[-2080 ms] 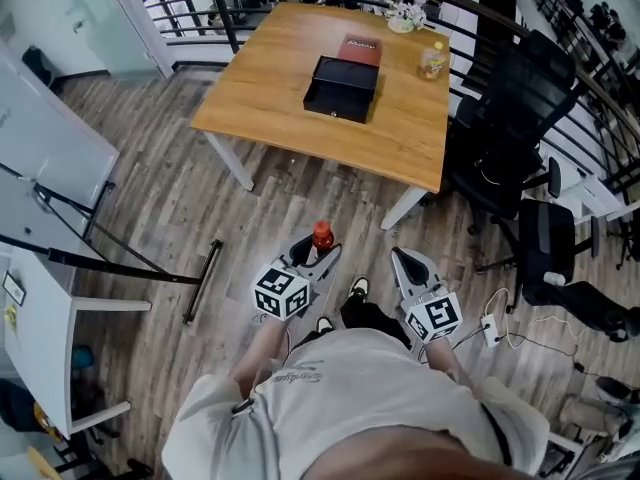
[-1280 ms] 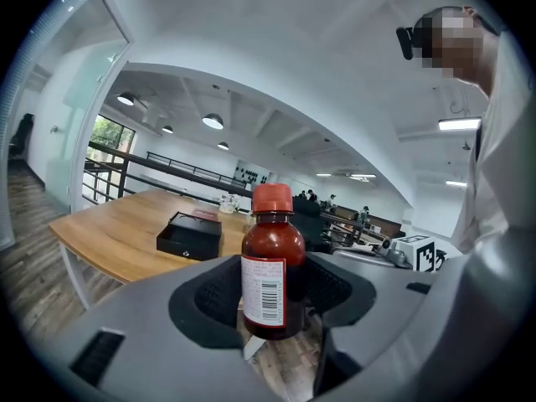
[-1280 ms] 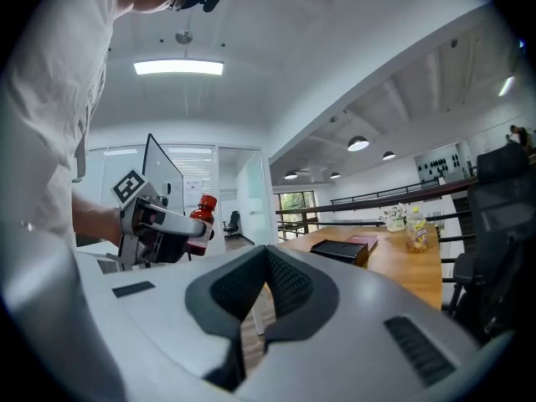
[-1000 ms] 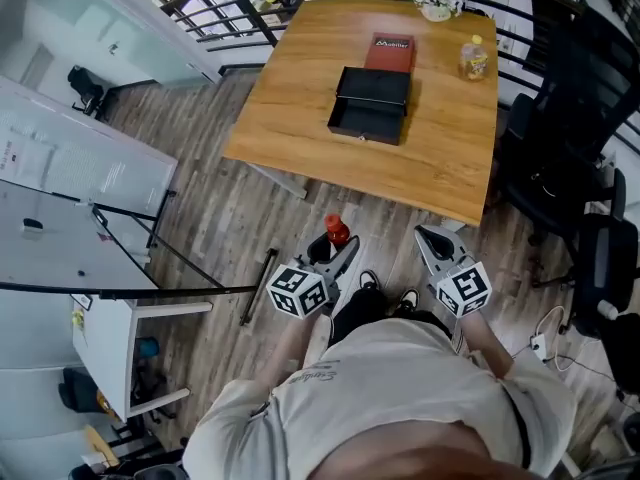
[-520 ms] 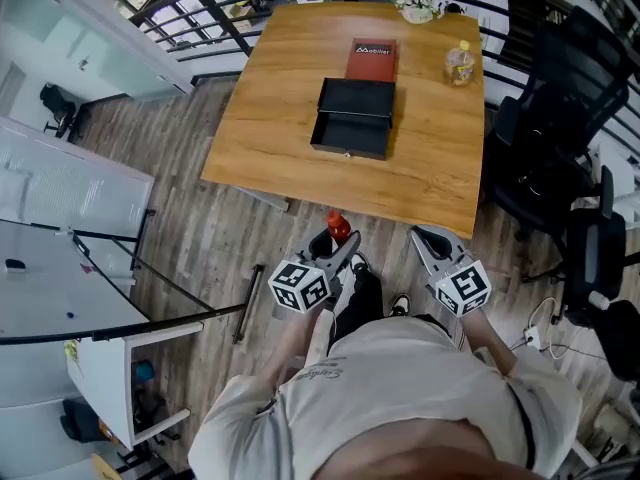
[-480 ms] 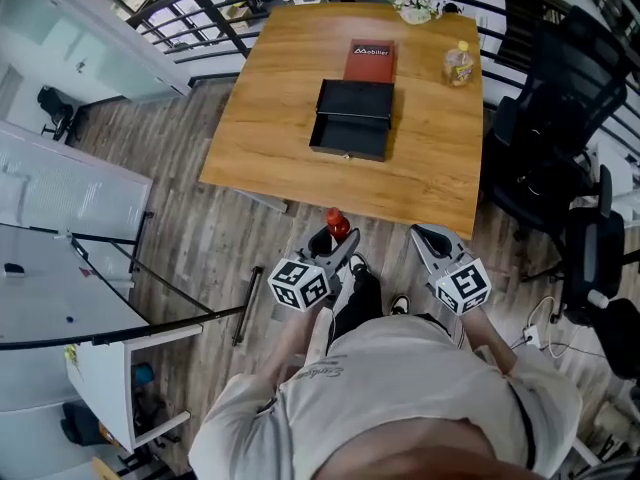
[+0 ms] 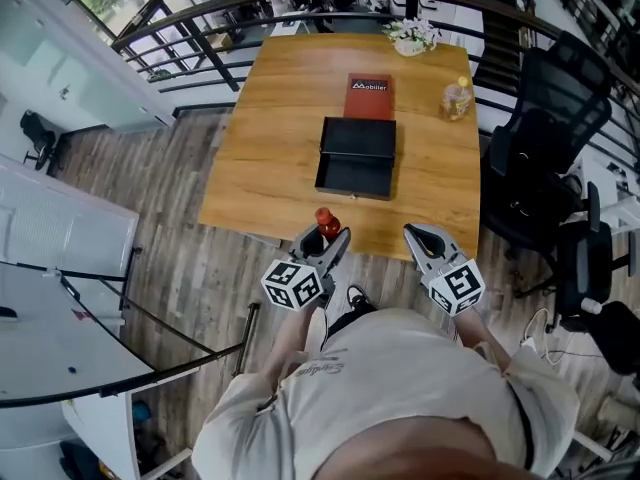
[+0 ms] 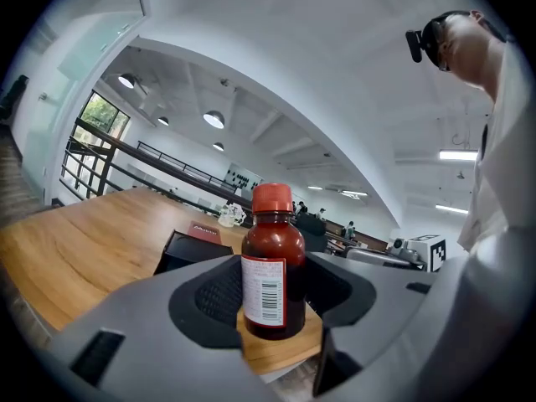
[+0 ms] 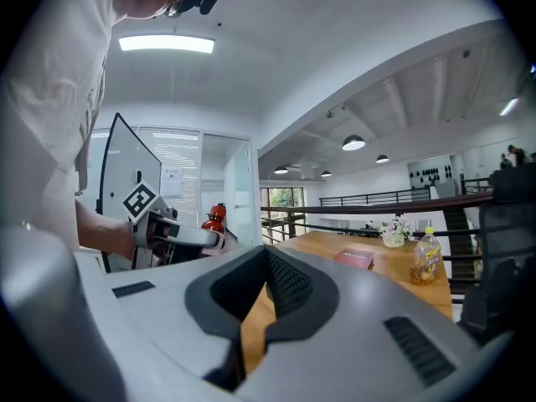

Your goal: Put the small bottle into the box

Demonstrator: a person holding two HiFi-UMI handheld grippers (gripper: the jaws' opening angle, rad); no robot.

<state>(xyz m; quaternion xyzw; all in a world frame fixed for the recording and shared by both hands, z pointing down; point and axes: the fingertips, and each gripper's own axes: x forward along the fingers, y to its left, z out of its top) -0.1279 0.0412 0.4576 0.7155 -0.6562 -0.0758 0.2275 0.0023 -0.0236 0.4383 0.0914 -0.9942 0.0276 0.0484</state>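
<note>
A small dark-red bottle (image 7: pixel 325 223) with a red cap stands upright between the jaws of my left gripper (image 7: pixel 325 241), which is shut on it. In the left gripper view the bottle (image 8: pixel 272 268) fills the middle, label and barcode facing me. The open black box (image 7: pixel 356 158) lies in the middle of the wooden table (image 7: pixel 270 138), beyond the bottle and slightly right; the box (image 8: pixel 186 250) also shows behind the left jaw. My right gripper (image 7: pixel 416 238) is held beside the left one at the table's near edge, jaws together and holding nothing.
A red flat lid or booklet (image 7: pixel 369 98) lies just behind the box. A yellow drink bottle (image 7: pixel 455 96) and a flower pot (image 7: pixel 410 34) stand at the table's far right. Black office chairs (image 7: pixel 540 128) crowd the right side. A railing runs behind the table.
The person has walked up to the table: both grippers, earlier over the floor, now hang at its near edge. The left gripper still holds the bottle.
</note>
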